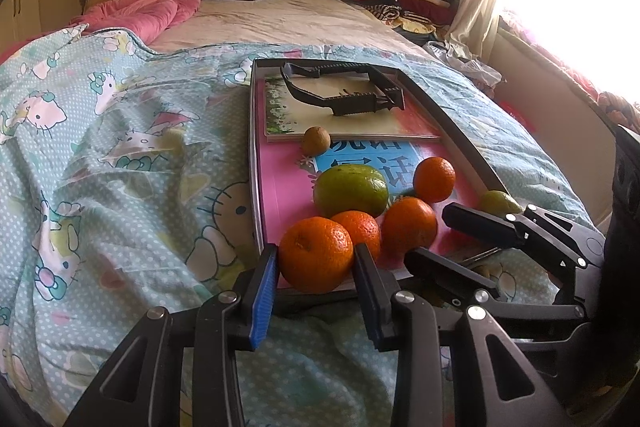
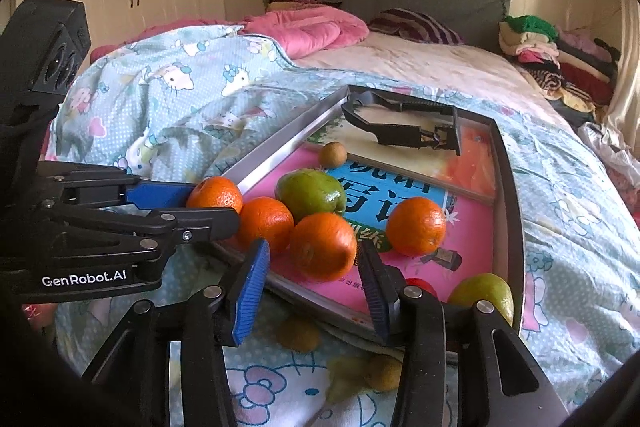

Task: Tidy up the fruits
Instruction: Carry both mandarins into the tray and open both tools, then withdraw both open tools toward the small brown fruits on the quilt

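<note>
- Shallow rectangular tray (image 1: pixel 472 143) with dark raised rim, set on a bed quilt (image 1: pixel 120 155) of soft, rumpled cartoon-print cotton; glossy pink book cover (image 2: pixel 472 227) lining the tray floor.
- Four round, dimpled oranges and one large smooth green fruit (image 1: pixel 351 189) clustered at the tray's near end; small brown rough-skinned fruit (image 1: pixel 315 141) farther in, beside a second book.
- Left gripper (image 1: pixel 316 261) angled down, blue ribbed pads pressed against both flanks of the nearest orange (image 1: pixel 316 254) at the tray's near edge.
- Right gripper (image 2: pixel 314 267) angled down likewise, jaws standing partly apart around another orange (image 2: pixel 323 246) on the pink cover; narrow gaps seen at both pads, no firm contact.
- Smaller green fruit (image 2: pixel 486 293) half hidden behind the right gripper's finger.
- Yellowish fruits (image 2: pixel 384 371) on the quilt below the tray, blurred, kind not made out.
- Black plastic frame (image 1: pixel 344 91) lying on the far book, purpose unclear.
</note>
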Available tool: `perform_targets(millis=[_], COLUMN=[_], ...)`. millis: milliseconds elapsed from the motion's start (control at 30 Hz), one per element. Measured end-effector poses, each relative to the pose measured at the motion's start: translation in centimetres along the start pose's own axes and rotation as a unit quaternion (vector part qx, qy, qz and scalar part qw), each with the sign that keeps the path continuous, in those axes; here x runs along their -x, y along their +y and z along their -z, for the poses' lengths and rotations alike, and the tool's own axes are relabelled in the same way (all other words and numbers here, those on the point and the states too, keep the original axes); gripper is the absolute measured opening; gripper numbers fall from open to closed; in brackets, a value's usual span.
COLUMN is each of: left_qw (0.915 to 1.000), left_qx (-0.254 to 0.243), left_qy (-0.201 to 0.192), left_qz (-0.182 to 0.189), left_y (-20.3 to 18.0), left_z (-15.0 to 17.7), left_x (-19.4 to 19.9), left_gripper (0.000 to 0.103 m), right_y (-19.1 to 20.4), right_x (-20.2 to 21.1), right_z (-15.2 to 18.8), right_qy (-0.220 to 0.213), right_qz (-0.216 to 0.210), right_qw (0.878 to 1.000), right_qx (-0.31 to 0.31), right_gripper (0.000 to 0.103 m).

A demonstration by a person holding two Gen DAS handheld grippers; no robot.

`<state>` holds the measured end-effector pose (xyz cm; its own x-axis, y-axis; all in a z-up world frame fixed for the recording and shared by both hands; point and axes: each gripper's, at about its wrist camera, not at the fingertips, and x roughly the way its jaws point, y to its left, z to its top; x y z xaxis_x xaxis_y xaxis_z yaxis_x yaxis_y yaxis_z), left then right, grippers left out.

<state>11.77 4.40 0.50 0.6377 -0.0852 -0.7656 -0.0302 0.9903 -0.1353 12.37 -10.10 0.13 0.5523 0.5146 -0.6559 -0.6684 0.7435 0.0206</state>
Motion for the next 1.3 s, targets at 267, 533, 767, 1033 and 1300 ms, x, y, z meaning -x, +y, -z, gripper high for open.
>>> perform_targets(millis=[267,533,767,1033,1300], left_qw=[0.9999,0.9998,0.9996,0.9994,0.9988], left_qx=[-0.001,-0.003,0.006,0.006,0.008], left_qy=[-0.002,-0.008,-0.016,-0.023,-0.035], left_qz=[0.013,0.019,0.025,0.026,0.031], left_y=[-0.3,-0.6,-0.1,-0.2,-0.5], left_z=[0.1,0.2,0.0,0.0,-0.2], left_x=[0.1,0.8,1.8,2.6,4.0], left_gripper=[0.048,0.059,0.062,0.068,0.073], right_y=[-0.2,-0.5,-1.0,-1.7,-2.8], right_x=[0.5,1.6,3.0,4.5,6.5], right_z=[0.3,0.7,1.0,1.2,1.5], right_qy=[-0.007,-0.022,-0.037,-0.050,-0.064], right_qz=[0.006,0.016,0.024,0.036,0.051], right_qw=[1.000,1.000,0.999,0.997,0.994], right_qx=[-0.006,-0.015,-0.033,-0.049,-0.067], right_gripper=[0.052,0.053,0.059,0.062,0.064])
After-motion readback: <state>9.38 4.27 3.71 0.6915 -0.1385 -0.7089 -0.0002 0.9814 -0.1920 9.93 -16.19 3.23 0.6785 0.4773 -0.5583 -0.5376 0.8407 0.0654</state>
